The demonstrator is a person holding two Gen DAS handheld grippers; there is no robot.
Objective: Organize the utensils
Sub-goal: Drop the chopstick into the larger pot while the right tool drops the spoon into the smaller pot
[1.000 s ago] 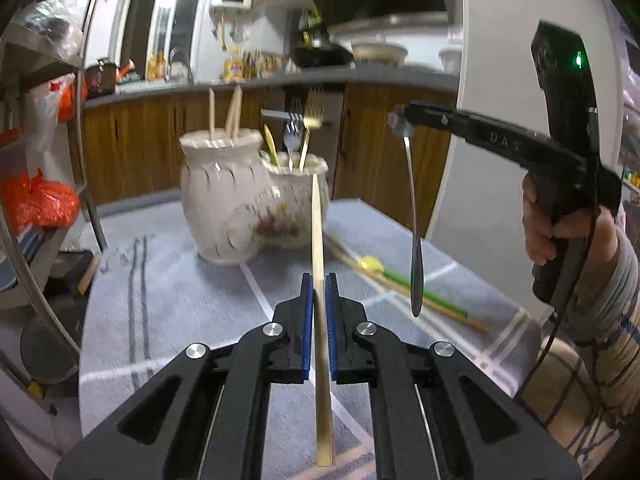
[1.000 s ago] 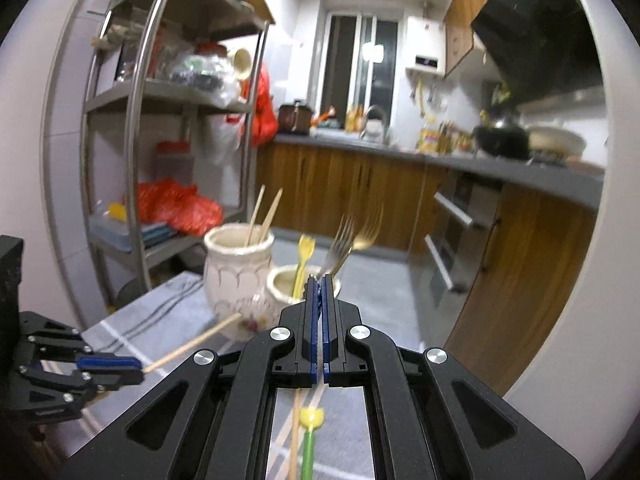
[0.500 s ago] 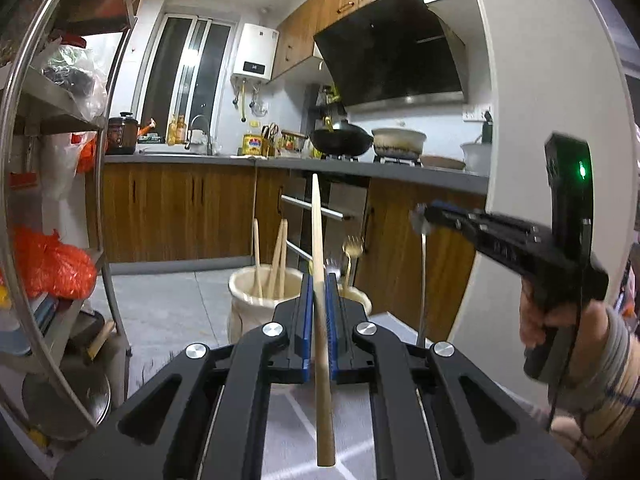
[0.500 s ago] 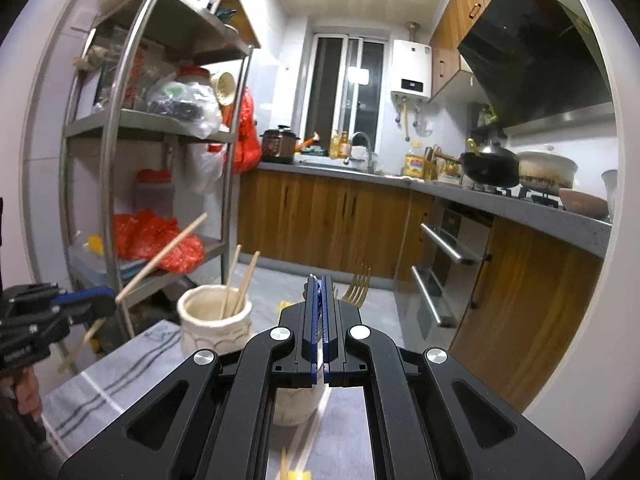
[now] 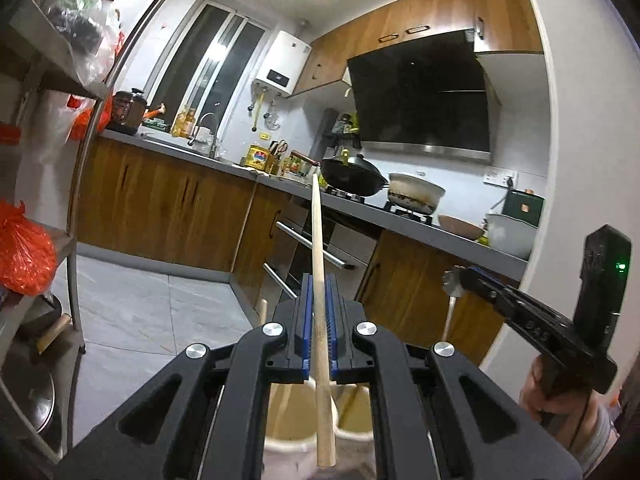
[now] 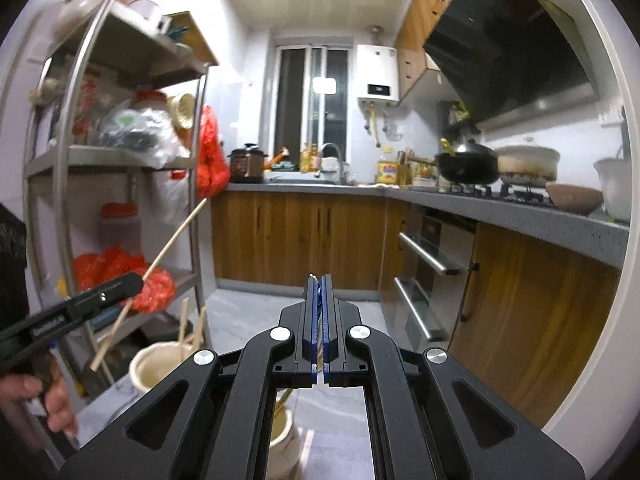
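My left gripper [image 5: 319, 282] is shut on a long wooden chopstick [image 5: 316, 232], which slants up and forward through the blue pads. Its lower end hangs over two cream ceramic jars [image 5: 288, 424] that are mostly hidden under the fingers. In the right wrist view the same left gripper [image 6: 136, 280] holds the chopstick [image 6: 176, 240] above the jar [image 6: 156, 364] with chopsticks in it. My right gripper [image 6: 319, 284] is shut on a slim metal utensil [image 6: 319, 344]. In the left wrist view it [image 5: 466, 278] grips the utensil's top and the shaft [image 5: 449, 320] hangs down.
A steel shelf rack [image 6: 60, 160] with red bags stands on the left. Wooden cabinets and a grey counter [image 6: 520, 216] with a wok and pots run along the back and right. A second jar [image 6: 284, 440] sits under my right gripper. A hand [image 6: 44, 396] grips the left tool.
Both grippers have risen and tipped up, so the table and jars have sunk to the bottom of the views. The chopstick and the metal utensil stay gripped.
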